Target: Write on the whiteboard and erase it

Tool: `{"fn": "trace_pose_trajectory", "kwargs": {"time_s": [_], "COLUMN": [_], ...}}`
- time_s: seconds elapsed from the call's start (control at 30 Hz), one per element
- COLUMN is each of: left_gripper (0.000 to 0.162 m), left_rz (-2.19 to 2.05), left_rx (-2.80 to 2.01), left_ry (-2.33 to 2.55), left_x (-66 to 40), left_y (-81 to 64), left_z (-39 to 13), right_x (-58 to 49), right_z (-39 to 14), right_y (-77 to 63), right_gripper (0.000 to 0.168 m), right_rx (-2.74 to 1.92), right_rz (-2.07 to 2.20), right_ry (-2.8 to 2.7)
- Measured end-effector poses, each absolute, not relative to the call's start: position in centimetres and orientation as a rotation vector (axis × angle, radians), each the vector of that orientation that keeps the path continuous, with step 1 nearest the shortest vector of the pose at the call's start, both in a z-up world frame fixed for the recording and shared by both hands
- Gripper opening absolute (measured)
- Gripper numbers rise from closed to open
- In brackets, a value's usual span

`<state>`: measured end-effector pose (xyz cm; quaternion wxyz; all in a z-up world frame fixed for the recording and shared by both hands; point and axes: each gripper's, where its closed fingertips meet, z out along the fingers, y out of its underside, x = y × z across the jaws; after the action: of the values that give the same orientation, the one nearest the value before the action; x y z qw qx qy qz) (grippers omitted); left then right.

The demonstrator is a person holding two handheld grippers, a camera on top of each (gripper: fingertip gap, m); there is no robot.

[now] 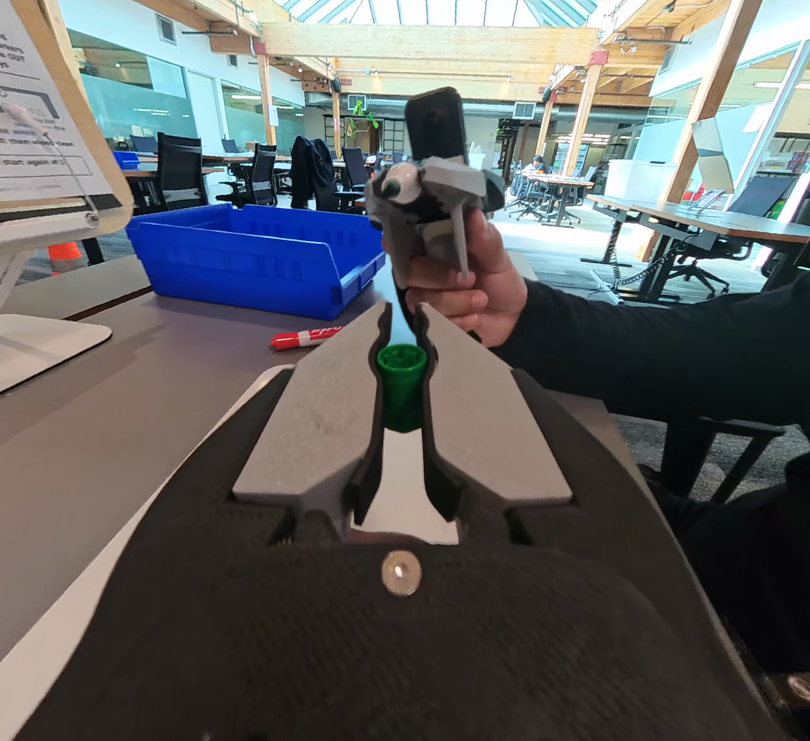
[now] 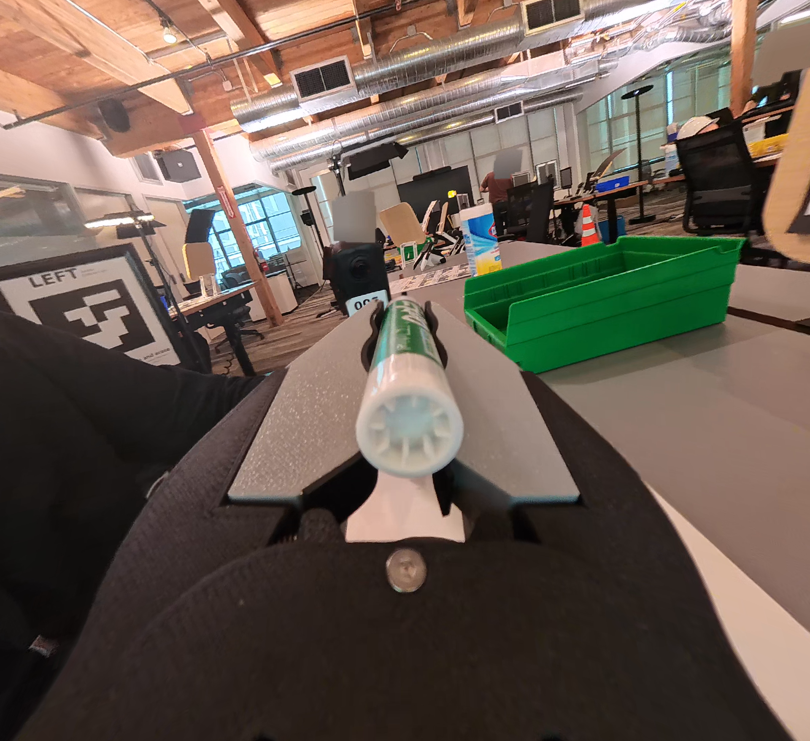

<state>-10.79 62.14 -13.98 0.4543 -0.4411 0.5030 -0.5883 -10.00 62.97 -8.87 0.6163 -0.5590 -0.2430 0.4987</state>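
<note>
My left gripper (image 1: 403, 319) is shut on a green marker cap (image 1: 401, 387), whose open end faces away from the camera. My right gripper (image 2: 401, 310) is shut on the uncapped green-and-white marker (image 2: 405, 369), whose white back end points at the camera. In the left wrist view the right gripper (image 1: 416, 203) is held up by a hand just beyond the cap, and the marker's tip end (image 1: 396, 189) faces the left gripper. The two are apart. The whiteboard (image 1: 245, 409) lies flat on the grey table under both grippers and also shows in the right wrist view (image 2: 710, 553).
A red marker (image 1: 307, 335) lies on the table in front of a blue bin (image 1: 254, 255). A stand with a printed sheet (image 1: 39, 115) is at the left. A green bin (image 2: 605, 303) and a wipes canister (image 2: 480, 242) stand on the table's far side. The grippers' ends are close to 5 cm from one another.
</note>
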Motion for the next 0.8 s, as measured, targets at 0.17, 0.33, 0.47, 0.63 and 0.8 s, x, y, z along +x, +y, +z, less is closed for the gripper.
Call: {"fn": "trace_pose_trajectory", "kwargs": {"time_s": [0.17,0.33,0.47,0.63,0.8], "left_gripper": [0.009,0.009,0.008,0.008,0.009], "left_rz": [-1.440,-1.425,-1.420,-1.431,-1.459], "left_rx": [-1.162,-1.174,-1.165,-1.137,-1.104], "left_ry": [1.199,1.188,1.210,1.202,1.187], "left_x": [-11.3,-11.3,-11.0,-10.9,-10.7], "left_y": [63.9,64.3,63.8,63.4,62.9], "left_z": [-14.5,-14.7,-14.9,-14.6,-14.1], "right_x": [-7.7,-6.6,-6.8,-7.8,-9.3], "right_z": [-8.4,-8.8,-9.6,-10.6,-11.7], "right_y": [63.2,63.6,63.7,63.6,63.6], "right_gripper": [0.016,0.015,0.015,0.015,0.015], "right_rx": [-1.269,-1.300,-1.350,-1.395,-1.442], "right_rz": [1.126,1.071,1.025,1.025,1.046], "right_ry": [-0.503,-0.493,-0.521,-0.563,-0.608]}}
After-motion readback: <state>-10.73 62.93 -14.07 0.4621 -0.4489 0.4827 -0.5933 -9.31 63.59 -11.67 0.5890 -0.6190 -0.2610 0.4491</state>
